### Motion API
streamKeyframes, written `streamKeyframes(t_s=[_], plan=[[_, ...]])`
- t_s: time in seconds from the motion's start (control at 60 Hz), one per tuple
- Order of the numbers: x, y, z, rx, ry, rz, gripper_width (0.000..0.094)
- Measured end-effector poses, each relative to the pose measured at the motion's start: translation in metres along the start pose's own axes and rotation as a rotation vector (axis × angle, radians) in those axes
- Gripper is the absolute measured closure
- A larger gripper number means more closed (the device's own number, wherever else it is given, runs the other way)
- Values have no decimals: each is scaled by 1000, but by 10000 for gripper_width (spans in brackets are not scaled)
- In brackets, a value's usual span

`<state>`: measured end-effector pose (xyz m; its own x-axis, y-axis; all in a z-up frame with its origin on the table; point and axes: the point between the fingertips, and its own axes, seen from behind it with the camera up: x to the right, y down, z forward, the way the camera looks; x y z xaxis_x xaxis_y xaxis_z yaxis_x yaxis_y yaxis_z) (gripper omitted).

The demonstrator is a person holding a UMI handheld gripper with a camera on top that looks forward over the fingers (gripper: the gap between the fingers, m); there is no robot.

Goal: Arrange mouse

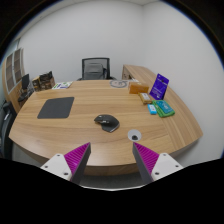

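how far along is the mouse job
Barely begun. Done: nothing visible; the mouse sits on the bare table, apart from the mouse pad. In hand: open, empty tongs, mouse beyond them. Left: grasping the mouse and placing it, probably on the pad.

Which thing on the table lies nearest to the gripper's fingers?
The small round white thing, just ahead of the open gripper. The mouse lies just beyond it; the mouse pad is farther off.
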<state>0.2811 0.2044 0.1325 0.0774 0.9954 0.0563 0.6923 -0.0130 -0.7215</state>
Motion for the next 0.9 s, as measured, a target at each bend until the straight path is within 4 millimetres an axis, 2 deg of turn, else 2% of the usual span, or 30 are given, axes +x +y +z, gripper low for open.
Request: streamKeyframes(t_s=[0.283, 0.483, 0.9], plan=[[12, -17, 63, 11, -50, -53, 77], [8, -27, 111, 5, -86, -75, 77], [1, -30, 212, -40, -102, -124, 76]])
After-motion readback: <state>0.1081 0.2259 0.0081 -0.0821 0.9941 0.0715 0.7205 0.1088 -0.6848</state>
